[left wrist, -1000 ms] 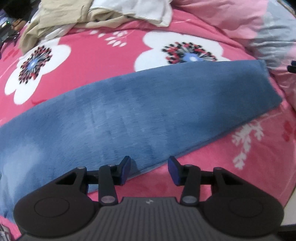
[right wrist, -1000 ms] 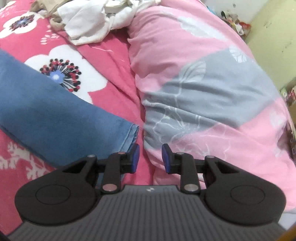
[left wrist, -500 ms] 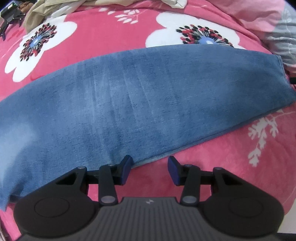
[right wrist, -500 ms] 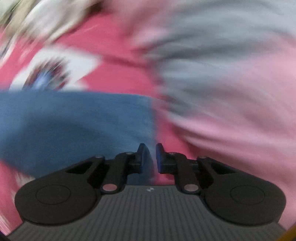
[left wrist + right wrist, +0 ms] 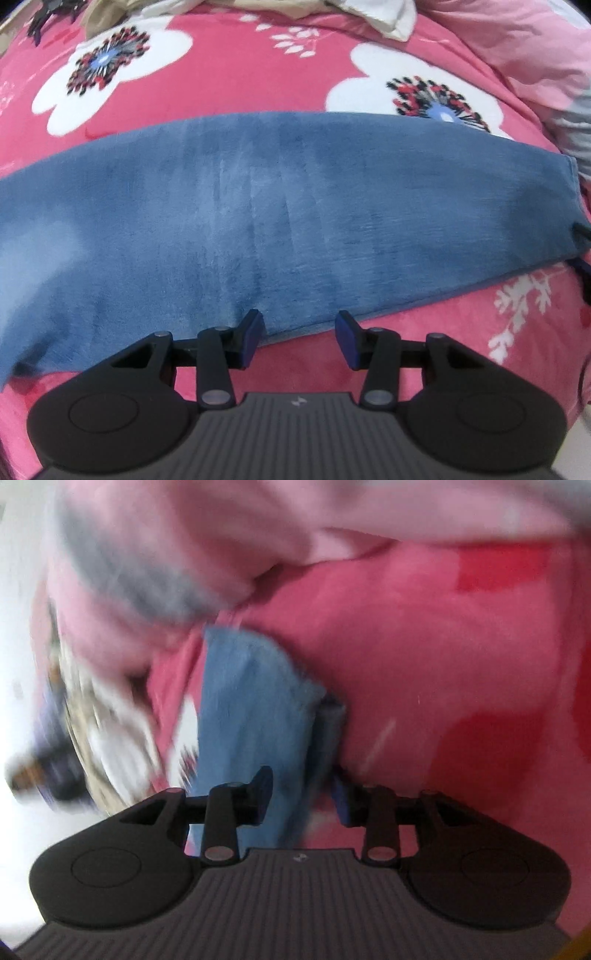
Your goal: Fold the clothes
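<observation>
Left wrist view: the left gripper [image 5: 300, 338] is held just above the near edge of the jeans [image 5: 280, 221], its two blue-padded fingers spread wide apart with nothing between them. The jeans lie flat as a long blue band across the pink flowered blanket [image 5: 229, 77], running from the left edge of the view to the hem at the right. At the far right edge of this view, dark parts of the right gripper [image 5: 583, 258] meet the hem end of the jeans. A heap of beige and white clothes [image 5: 369, 11] sits at the far side of the blanket, and a pale pink and grey quilt [image 5: 535, 55] lies at the upper right.

Right wrist view, heavily blurred by motion: the right gripper [image 5: 301, 797] has the hem of the jeans [image 5: 255, 709] running between its fingers; whether the pads actually pinch the cloth cannot be told, since a gap shows beside the fabric. The blanket [image 5: 424, 664] fills the right side, and the quilt [image 5: 166, 554] the upper left.
</observation>
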Tool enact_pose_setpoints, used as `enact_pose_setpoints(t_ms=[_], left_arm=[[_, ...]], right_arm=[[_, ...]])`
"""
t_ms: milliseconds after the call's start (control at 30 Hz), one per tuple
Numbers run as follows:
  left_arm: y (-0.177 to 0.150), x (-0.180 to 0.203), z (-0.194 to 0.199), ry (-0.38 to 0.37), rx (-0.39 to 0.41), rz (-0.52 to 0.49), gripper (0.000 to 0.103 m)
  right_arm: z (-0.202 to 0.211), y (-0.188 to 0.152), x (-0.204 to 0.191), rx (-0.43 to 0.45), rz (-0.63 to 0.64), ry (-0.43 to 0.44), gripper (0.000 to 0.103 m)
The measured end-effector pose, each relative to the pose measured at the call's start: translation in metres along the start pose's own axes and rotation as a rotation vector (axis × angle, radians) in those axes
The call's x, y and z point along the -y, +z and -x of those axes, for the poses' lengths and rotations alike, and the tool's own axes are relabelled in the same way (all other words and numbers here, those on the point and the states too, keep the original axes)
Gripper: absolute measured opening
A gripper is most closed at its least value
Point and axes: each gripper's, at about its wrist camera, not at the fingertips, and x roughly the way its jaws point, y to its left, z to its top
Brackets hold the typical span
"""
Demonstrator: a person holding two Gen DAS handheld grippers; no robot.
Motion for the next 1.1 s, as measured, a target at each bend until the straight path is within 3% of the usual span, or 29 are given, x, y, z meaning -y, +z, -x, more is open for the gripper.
enact_pose_setpoints(t_ms=[233, 333, 367, 400, 433, 567, 667, 800, 1000, 1100], left_arm=[[-0.004, 0.0, -0.004, -0.007, 0.007, 0.002, 0.048], [-0.006, -0.002, -0.004, -0.018, 0.012, 0.002, 0.048], [-0.007, -0.003, -0.004, -0.022, 0.015, 0.003, 0.048], [-0.008, -0.003, -0.004, -0.024, 0.017, 0.004, 0.048], [-0.009, -0.002, -0.003, -0.026, 0.019, 0.006, 0.048], [-0.012, -0.01, 0.007, -0.046, 0.048, 0.043, 0.045], [-0.015, -0.033, 0.019, -0.063, 0.098, 0.137, 0.046], [-0.025, -0.074, 0.011, -0.083, 0.107, 0.298, 0.043], [-0.035, -0.09, 0.011, -0.16, 0.149, 0.327, 0.043], [-0.044, -0.113, 0.033, -0.182, 0.231, 0.409, 0.043]], right_arm=[[-0.001, -0.016, 0.019, 0.055, -0.139, 0.103, 0.035], [-0.015, -0.01, 0.007, 0.068, -0.121, 0.11, 0.036], [-0.021, -0.008, -0.002, 0.065, -0.086, 0.104, 0.033], [-0.027, -0.008, -0.012, 0.057, -0.049, 0.092, 0.017], [-0.031, -0.008, -0.019, 0.045, -0.028, 0.079, 0.008], [-0.029, -0.017, -0.049, 0.039, 0.015, 0.105, 0.006], [-0.022, -0.031, -0.082, -0.007, 0.077, 0.166, 0.005], [-0.025, -0.062, -0.144, -0.12, 0.219, 0.264, 0.005], [-0.05, -0.14, -0.226, -0.335, 0.402, 0.43, 0.005], [-0.066, -0.184, -0.256, -0.419, 0.44, 0.477, 0.005]])
